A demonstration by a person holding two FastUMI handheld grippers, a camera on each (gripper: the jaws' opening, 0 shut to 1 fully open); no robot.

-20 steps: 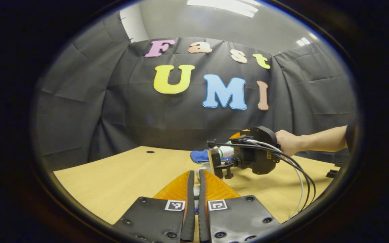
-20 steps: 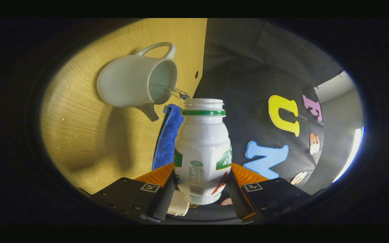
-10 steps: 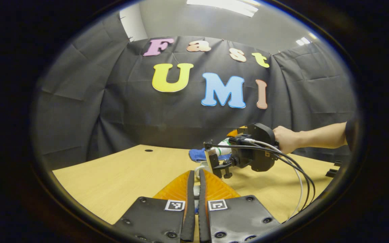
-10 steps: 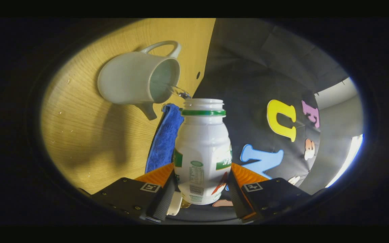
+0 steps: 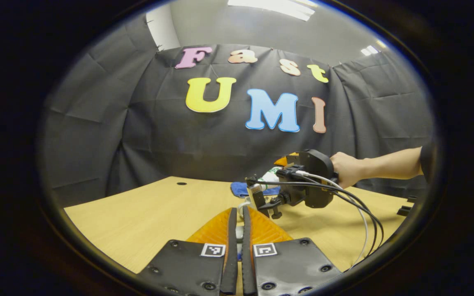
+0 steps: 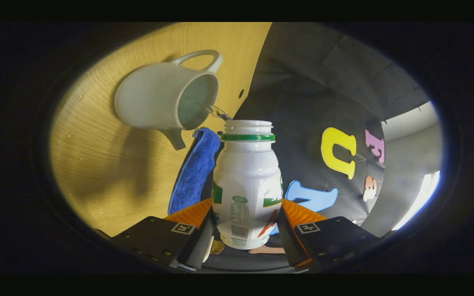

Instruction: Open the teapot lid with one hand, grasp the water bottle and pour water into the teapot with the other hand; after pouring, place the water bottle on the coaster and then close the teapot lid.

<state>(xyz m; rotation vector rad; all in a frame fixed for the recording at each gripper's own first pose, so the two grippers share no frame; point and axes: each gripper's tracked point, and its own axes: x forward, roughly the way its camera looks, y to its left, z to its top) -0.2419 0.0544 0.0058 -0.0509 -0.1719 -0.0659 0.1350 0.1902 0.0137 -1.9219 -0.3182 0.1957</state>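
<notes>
In the left gripper view, whatever is pinched between the left tool's (image 5: 237, 230) nearly closed fingers is hidden. The teapot (image 5: 243, 203) is mostly screened behind its tips. In the right gripper view, the water bottle's (image 6: 246, 181) base is concealed between the right tool's (image 6: 245, 238) fingers.

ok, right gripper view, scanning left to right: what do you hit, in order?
White teapot, lid off, lying sideways in the picture → blue cloth → water bottle held in the right gripper, a thin stream running from its mouth into the teapot → booth wall.
</notes>
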